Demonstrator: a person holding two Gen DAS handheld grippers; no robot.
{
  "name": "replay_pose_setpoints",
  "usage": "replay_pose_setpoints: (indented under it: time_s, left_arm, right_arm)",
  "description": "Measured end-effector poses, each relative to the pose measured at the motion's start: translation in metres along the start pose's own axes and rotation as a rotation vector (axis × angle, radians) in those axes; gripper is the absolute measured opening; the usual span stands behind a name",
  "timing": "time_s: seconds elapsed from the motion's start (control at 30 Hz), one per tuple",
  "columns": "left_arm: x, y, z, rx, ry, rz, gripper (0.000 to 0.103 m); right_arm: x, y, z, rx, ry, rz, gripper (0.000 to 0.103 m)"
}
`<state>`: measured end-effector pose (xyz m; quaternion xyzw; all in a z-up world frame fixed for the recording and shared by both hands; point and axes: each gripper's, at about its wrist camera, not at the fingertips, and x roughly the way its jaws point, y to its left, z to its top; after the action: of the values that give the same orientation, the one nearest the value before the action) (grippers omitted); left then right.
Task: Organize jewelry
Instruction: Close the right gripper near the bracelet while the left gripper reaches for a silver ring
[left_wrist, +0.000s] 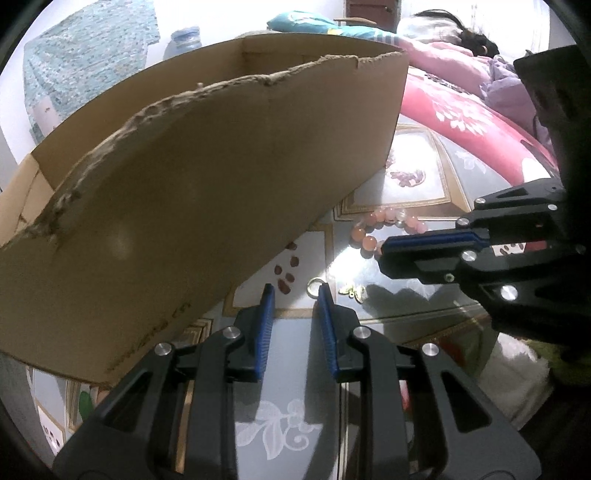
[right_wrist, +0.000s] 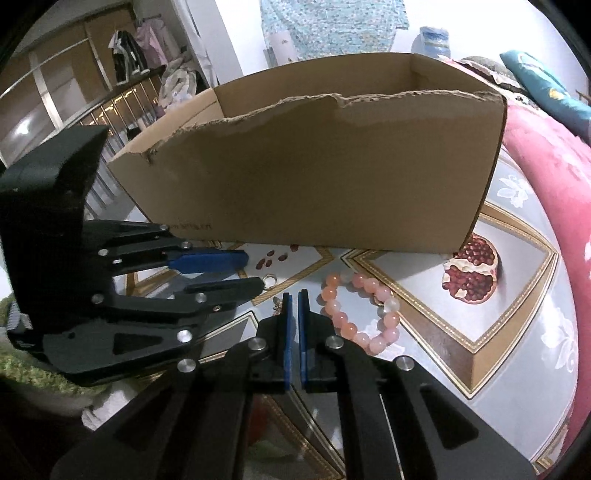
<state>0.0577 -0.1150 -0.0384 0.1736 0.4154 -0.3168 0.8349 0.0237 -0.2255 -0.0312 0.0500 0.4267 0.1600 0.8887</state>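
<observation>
One cardboard box stands on the desk, its near wall torn ragged along the top edge and its inside open upward. Before it lie three pieces of jewelry: one bracelet of pink and orange beads, one small gold ring, and one small gold trinket whose shape is too small to make out.

The bracelet rests flat near the box's right front corner, apart from the wall. In the right wrist view the ring lies just off the tip of the left hand-held gripper, whose blue pads stand spread with a clear gap between them. In its own view that left hand-held gripper has the ring just beyond its right fingertip.

The right hand-held gripper has its pads nearly pressed together, only a thin slit left, with nothing visible pinched; the trinket sits just at its left fingertip and the bracelet just to its right.

Open desk surface lies between the box's front wall and both tools, and more to the right of the bracelet, up to the red cloth along the desk's edge.
</observation>
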Motion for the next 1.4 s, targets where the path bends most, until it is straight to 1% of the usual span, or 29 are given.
replay_pose_setpoints:
  time_s: [0.2, 0.33, 0.57, 0.63, 0.97, 1.13, 1.23, 1.4]
  left_arm:
    - [0.002, -0.004, 0.005, 0.032, 0.01, -0.019, 0.023]
    - [0.004, -0.004, 0.009, 0.009, 0.021, -0.048, 0.023]
    - [0.008, -0.01, 0.014, -0.009, 0.045, 0.001, 0.021]
    - [0.008, -0.011, 0.015, -0.013, 0.05, 0.004, 0.011]
    - [0.007, -0.005, 0.012, -0.063, 0.043, -0.004, 0.01]
    - [-0.001, 0.005, 0.004, -0.103, 0.04, 0.01, 0.011]
    - [-0.005, 0.009, -0.001, -0.131, 0.037, 0.02, 0.011]
    - [-0.011, 0.015, -0.01, -0.16, 0.032, 0.027, 0.011]
  right_arm:
    - [0.0, -0.006, -0.001, 0.024, -0.004, 0.016, 0.003]
    - [-0.001, -0.007, -0.002, 0.041, -0.009, 0.026, 0.003]
    - [0.0, -0.005, -0.004, 0.048, -0.012, 0.036, 0.003]
    - [-0.001, -0.005, -0.004, 0.051, -0.014, 0.038, 0.003]
    - [-0.009, -0.001, -0.005, 0.026, -0.031, 0.018, 0.003]
    - [-0.004, 0.01, -0.001, -0.053, 0.001, 0.008, 0.005]
    - [0.005, 0.012, 0.004, -0.06, 0.032, 0.031, 0.005]
    - [0.02, 0.014, 0.008, -0.059, 0.089, 0.021, 0.005]
